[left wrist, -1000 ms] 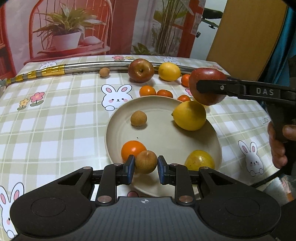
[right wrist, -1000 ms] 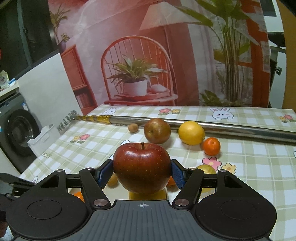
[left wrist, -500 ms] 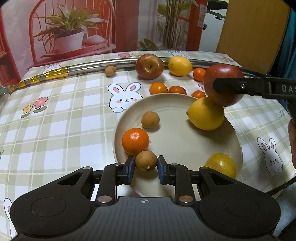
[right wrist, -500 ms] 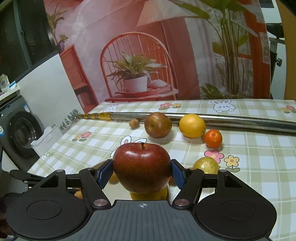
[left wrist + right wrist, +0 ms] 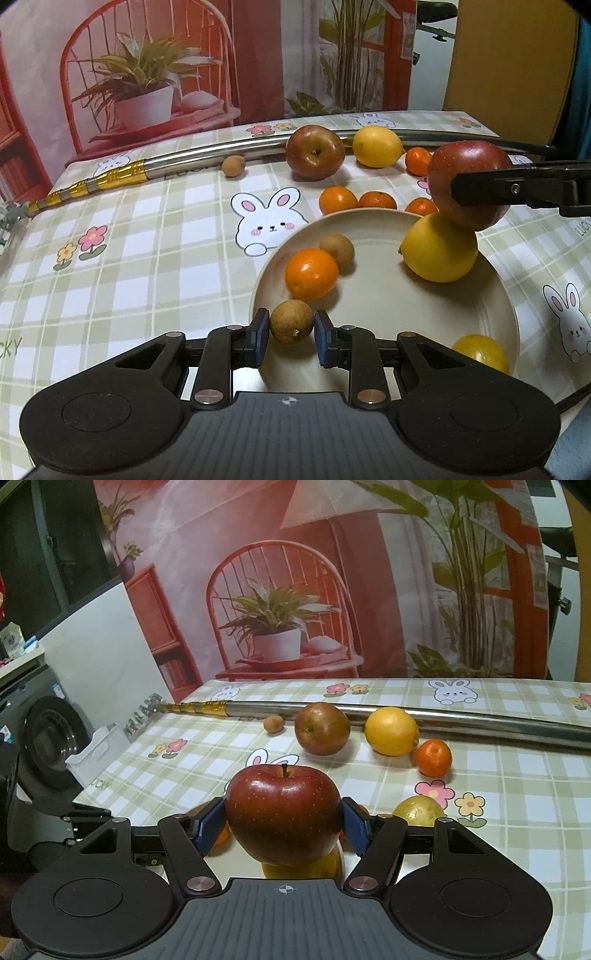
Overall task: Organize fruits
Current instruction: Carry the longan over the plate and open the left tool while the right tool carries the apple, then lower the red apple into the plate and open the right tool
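Observation:
My left gripper (image 5: 291, 332) is shut on a small brown round fruit (image 5: 291, 320) over the near-left rim of a beige plate (image 5: 388, 302). The plate holds an orange (image 5: 311, 273), another small brown fruit (image 5: 337, 250), a lemon (image 5: 439, 250) and a yellow fruit (image 5: 480, 352). My right gripper (image 5: 283, 825) is shut on a dark red apple (image 5: 283, 814), held above the plate's far right over the lemon; it also shows in the left wrist view (image 5: 469, 184).
On the checked tablecloth behind the plate lie a second red apple (image 5: 314, 152), a lemon (image 5: 376, 146), several small oranges (image 5: 338, 200) and a small brown fruit (image 5: 233, 165). A long metal pole (image 5: 184, 162) lies across the table's back.
My left gripper has shifted left with the brown fruit, from the plate's front middle to its near-left rim. The right gripper with the apple has come lower over the lemon.

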Motion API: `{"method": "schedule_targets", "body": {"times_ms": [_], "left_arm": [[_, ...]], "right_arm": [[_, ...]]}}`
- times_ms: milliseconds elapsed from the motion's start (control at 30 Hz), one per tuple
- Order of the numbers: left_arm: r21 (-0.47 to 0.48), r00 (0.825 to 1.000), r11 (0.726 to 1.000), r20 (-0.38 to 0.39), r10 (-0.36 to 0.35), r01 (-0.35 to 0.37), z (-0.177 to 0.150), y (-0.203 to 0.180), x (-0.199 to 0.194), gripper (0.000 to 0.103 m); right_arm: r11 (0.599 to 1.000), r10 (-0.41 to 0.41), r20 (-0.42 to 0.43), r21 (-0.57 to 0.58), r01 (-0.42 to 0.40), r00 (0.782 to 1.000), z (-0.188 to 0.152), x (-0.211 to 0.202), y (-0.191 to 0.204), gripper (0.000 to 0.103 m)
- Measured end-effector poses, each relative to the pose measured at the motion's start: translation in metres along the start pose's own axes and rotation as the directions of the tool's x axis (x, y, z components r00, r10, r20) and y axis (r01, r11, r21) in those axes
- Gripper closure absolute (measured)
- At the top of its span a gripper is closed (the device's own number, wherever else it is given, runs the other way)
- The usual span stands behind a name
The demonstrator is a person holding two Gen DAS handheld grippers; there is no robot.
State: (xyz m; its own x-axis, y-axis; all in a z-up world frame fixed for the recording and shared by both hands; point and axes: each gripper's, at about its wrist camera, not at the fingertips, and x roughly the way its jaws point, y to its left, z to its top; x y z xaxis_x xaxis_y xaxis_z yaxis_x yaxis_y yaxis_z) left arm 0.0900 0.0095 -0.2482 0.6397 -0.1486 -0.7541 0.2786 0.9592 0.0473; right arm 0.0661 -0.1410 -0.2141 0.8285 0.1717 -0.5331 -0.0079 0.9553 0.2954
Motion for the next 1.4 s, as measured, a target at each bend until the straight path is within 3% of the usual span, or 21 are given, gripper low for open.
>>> {"method": "schedule_targets", "body": {"times_ms": [933,1033,1133,1400], "left_arm": [[0.063,0.996,0.995,0.042,-0.078,0.075,0.024,-0.008,0.038,0.074],[0.053,0.996,0.995,0.043,-0.082,0.080,0.025,-0.006,0.037,0.073],[0.030,0.994,0.995,0.056,-0.096,0.094,0.026,-0.001,0.033,0.065],[0.005,0.991,0.994,0.080,-0.110,0.110,0.025,0.005,0.022,0.064]], "right_arm": [[0.998,-0.043,-0.001,0.042,0.043,0.999,0.005,0.002,-0.011,0.040],[0.998,-0.044,0.000,0.043,0.044,0.999,0.005,0.002,-0.010,0.040],[0.998,-0.044,-0.001,0.039,0.044,0.999,0.005,0.002,-0.010,0.040],[0.999,-0.029,0.002,0.017,0.029,1.000,0.004,-0.003,-0.005,0.040]]}}
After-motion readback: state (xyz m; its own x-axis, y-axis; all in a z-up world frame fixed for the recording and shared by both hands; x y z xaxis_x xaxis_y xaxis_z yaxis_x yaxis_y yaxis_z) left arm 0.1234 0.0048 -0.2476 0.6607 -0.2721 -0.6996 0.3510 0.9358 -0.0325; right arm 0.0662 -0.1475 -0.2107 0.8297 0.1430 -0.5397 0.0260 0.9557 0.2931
